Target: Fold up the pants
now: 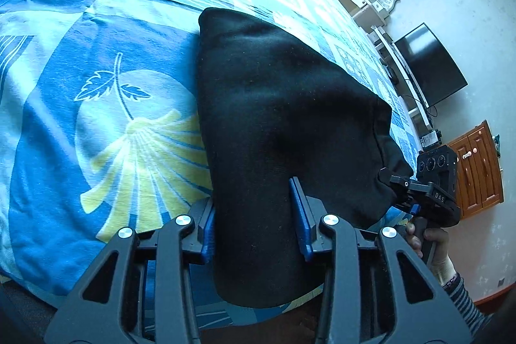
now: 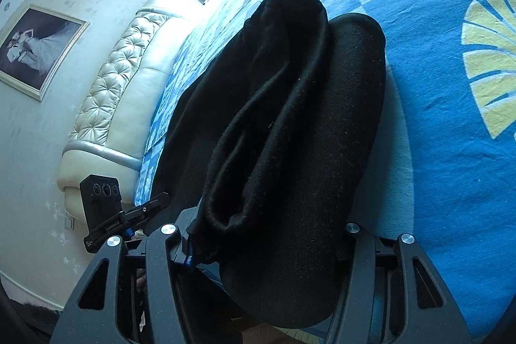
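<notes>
Black pants (image 1: 274,105) lie bunched in thick folds on a blue patterned bedspread (image 1: 64,134). My left gripper (image 1: 254,215) is shut on a thick fold of the pants, its blue pads (image 1: 298,208) pressed against both sides. In the right wrist view the pants (image 2: 290,118) show several rolled layers. My right gripper (image 2: 267,234) is shut on the near end of these layers; the cloth hides its fingertips. The right gripper also shows in the left wrist view (image 1: 396,182), biting the pants' right end.
A padded cream headboard (image 2: 122,86) and a framed picture (image 2: 35,50) lie left of the bed. A TV (image 1: 429,66), white shelf and wooden cabinet (image 1: 477,170) stand along the wall to the right. The bedspread (image 2: 451,150) stretches wide around the pants.
</notes>
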`<state>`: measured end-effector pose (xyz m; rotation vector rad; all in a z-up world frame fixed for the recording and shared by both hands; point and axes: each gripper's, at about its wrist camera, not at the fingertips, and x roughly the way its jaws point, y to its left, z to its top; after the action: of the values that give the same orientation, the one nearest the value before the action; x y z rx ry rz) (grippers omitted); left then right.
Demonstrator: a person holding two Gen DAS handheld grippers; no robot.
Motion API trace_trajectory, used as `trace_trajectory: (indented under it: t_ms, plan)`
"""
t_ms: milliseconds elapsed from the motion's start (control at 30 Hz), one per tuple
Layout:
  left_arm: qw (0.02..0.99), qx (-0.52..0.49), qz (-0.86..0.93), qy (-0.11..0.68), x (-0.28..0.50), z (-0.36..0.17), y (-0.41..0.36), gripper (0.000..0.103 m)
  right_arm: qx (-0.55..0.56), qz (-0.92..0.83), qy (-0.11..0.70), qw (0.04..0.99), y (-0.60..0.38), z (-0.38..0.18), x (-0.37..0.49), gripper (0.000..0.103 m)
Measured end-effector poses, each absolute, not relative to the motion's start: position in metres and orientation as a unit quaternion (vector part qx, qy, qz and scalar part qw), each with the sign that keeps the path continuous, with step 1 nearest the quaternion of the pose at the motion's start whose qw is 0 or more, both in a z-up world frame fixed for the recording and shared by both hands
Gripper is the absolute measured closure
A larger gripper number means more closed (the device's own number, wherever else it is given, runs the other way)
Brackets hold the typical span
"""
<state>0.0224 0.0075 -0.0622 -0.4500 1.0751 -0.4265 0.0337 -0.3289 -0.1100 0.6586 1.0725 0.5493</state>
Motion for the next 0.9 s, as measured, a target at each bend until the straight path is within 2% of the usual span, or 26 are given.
trace_trajectory:
  t_ms: [900]
  plan:
    - [0.811,-0.243,-0.211,0.489,0.014,-0.07,0.031,0.063,0.311,0.261,0.495,0.768,-0.33,-0.113,0.035,0.048]
